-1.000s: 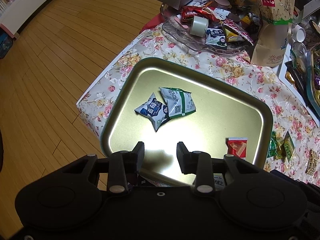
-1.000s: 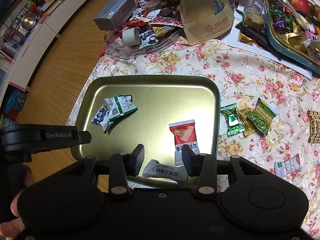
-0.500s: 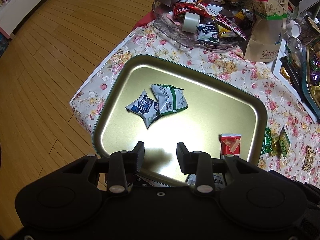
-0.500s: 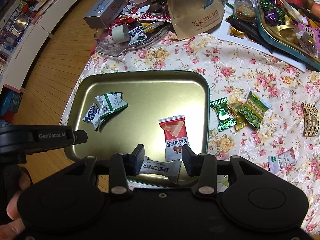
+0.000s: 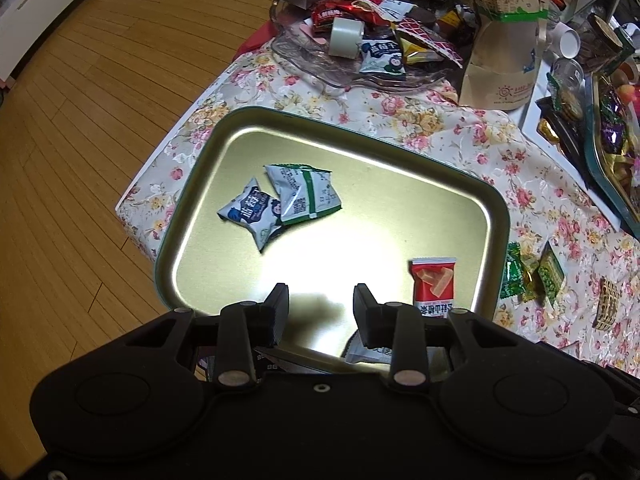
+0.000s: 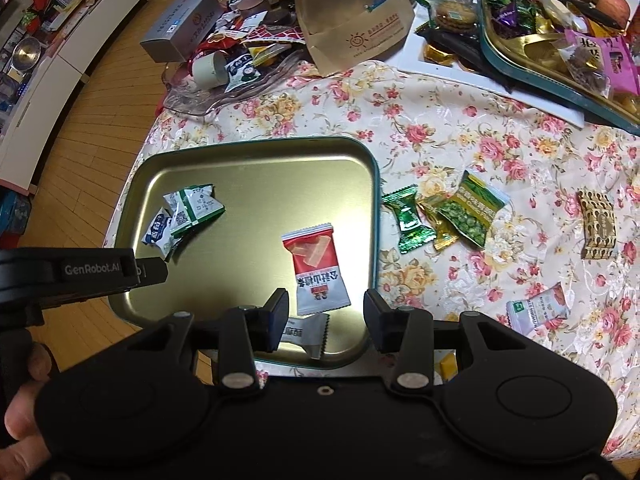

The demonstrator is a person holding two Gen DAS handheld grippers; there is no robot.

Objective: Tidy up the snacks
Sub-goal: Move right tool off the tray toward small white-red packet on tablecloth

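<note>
Right wrist view shows four wrapped snacks already in the gold metal tray (image 6: 256, 184), including a red-and-white packet (image 6: 316, 268); green packets (image 6: 440, 216) wait beside it. Right gripper (image 6: 326, 312) and left gripper (image 5: 316, 306) gape, empty.

"GenRobot.AI" is showing in white on the black left gripper (image 6: 150, 270), reaching over the gold tray (image 6: 256, 152). Chinese characters are showing upside down on the red packet (image 6: 316, 266) inside that tray.
</note>
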